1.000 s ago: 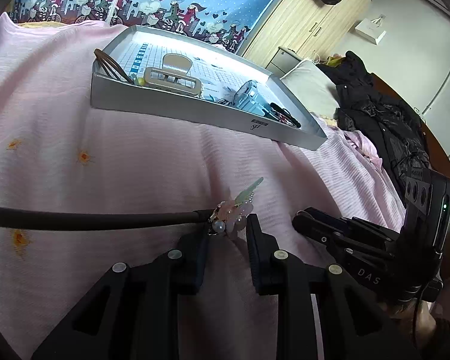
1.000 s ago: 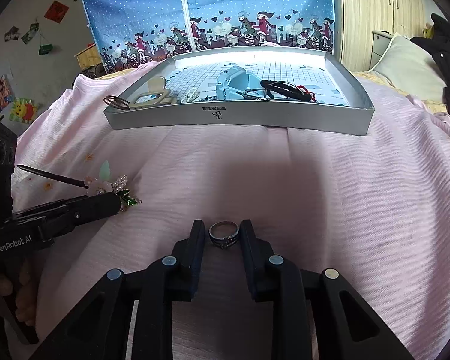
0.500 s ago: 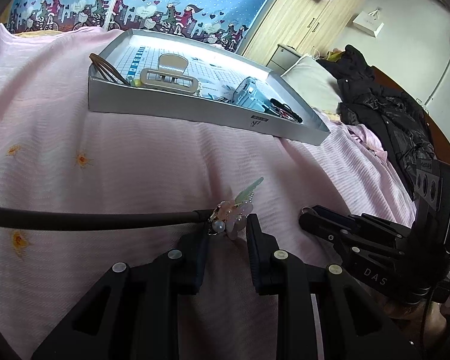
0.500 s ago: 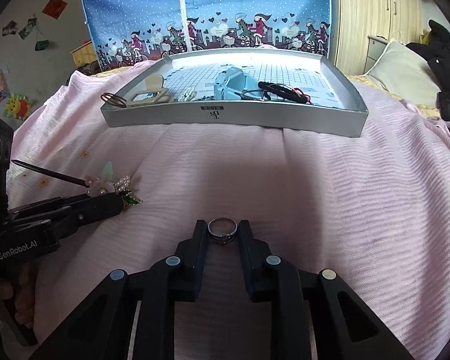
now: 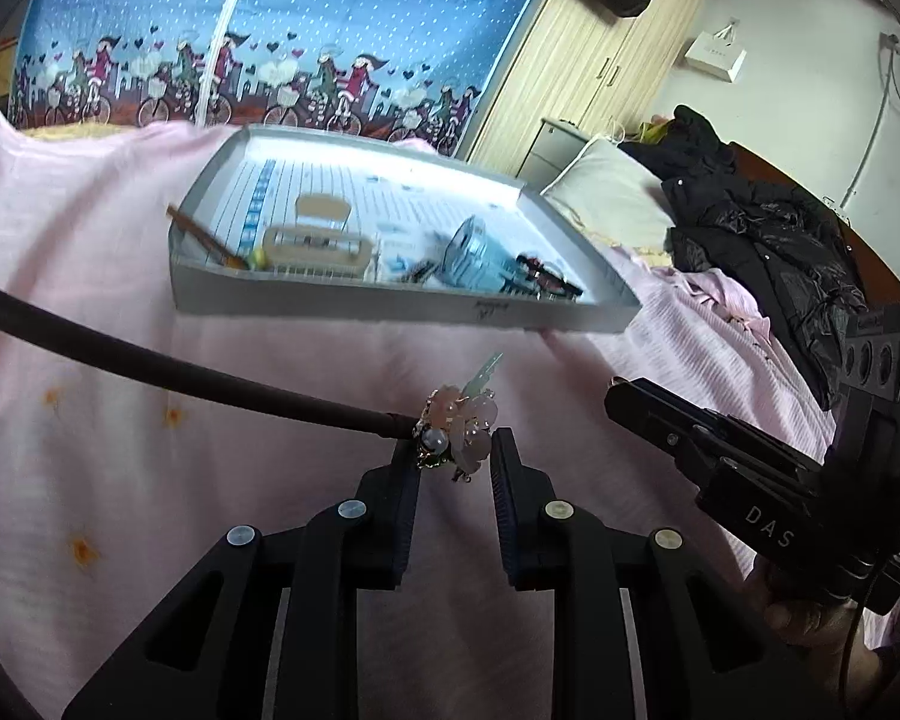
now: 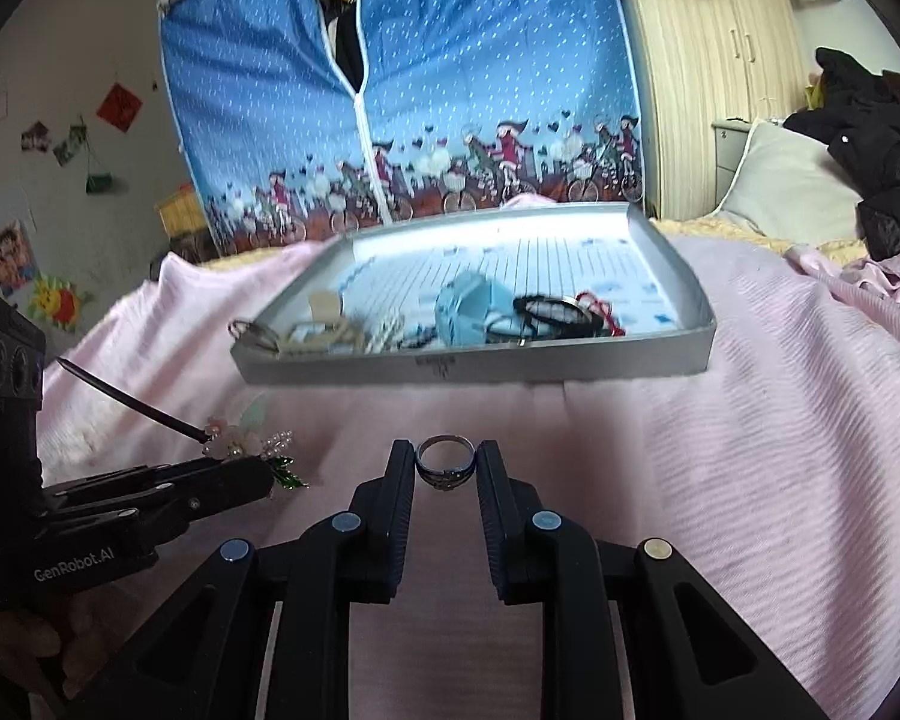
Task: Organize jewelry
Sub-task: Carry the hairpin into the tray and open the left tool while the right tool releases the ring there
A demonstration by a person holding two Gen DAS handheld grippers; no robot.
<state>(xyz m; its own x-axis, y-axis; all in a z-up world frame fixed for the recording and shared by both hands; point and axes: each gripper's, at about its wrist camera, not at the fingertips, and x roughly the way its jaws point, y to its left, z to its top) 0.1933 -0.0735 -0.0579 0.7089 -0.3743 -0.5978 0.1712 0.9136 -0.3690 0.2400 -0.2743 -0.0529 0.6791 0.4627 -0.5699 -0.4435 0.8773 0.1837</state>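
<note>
My left gripper (image 5: pixel 455 450) is shut on a hair stick (image 5: pixel 457 427) by its pink flower head; the dark stem runs off to the left, lifted above the pink bedsheet. My right gripper (image 6: pixel 446 469) is shut on a silver ring (image 6: pixel 445 468), held upright between the pads. The silver tray (image 5: pixel 390 306) lies ahead on the bed and holds a beige claw clip (image 5: pixel 317 245), a blue box (image 6: pixel 469 317), black hair ties (image 6: pixel 555 315) and a brown clip (image 5: pixel 201 234). In the right wrist view the hair stick (image 6: pixel 240 438) shows at left, with the tray (image 6: pixel 480 367) beyond.
A pink sheet (image 6: pixel 780 450) covers the bed. Behind the tray hangs a blue printed fabric wardrobe (image 6: pixel 450 90). A wooden cabinet (image 5: pixel 588 72), a pillow (image 5: pixel 612 198) and a black jacket (image 5: pixel 768 240) lie to the right. A hand (image 6: pixel 12 636) grips the left tool.
Both grippers have risen off the sheet with their items and tilted upward; the tray now sits lower and farther in both views. The grips are unchanged.
</note>
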